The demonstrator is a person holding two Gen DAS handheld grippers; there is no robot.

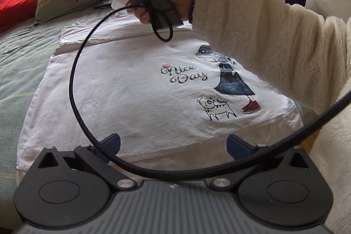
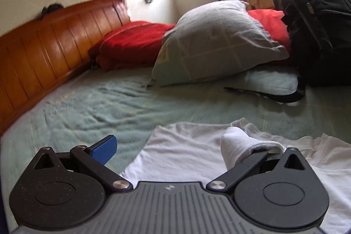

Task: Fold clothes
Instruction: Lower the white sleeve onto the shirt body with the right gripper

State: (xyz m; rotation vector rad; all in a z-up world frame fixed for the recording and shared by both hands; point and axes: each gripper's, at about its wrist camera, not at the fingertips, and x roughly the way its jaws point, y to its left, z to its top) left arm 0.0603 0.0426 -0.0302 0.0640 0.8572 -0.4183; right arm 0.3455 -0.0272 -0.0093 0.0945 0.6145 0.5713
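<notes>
White cotton T-shirt [image 1: 136,89] with a "Nice Day" print, a girl in a blue skirt and a small cat lies spread flat on the bed, its hem toward the left wrist camera. The left gripper [image 1: 173,144] hovers just above that hem with its blue-padded fingers [image 1: 114,142] wide apart and nothing between them. A black cable [image 1: 74,71] arcs across this view over the shirt. In the right wrist view, the right gripper [image 2: 173,146] also has its fingers spread apart; the left blue finger [image 2: 105,147] is bare, while the right one is hidden under a lifted fold of white fabric [image 2: 239,144] draped over it, so the cloth rests on that finger and is not pinched between the two. The person's right hand [image 1: 162,1], in a fluffy cream fleece sleeve [image 1: 263,32], grips the handle of that gripper above the shirt's far end. The pale green bedsheet [image 2: 98,106] lies wrinkled around the shirt. Farther back sit a grey-green checked pillow [image 2: 219,41], a red pillow [image 2: 133,45] against the orange wooden headboard [image 2: 50,36], and a black backpack [image 2: 318,32] with its strap trailing on the sheet.
</notes>
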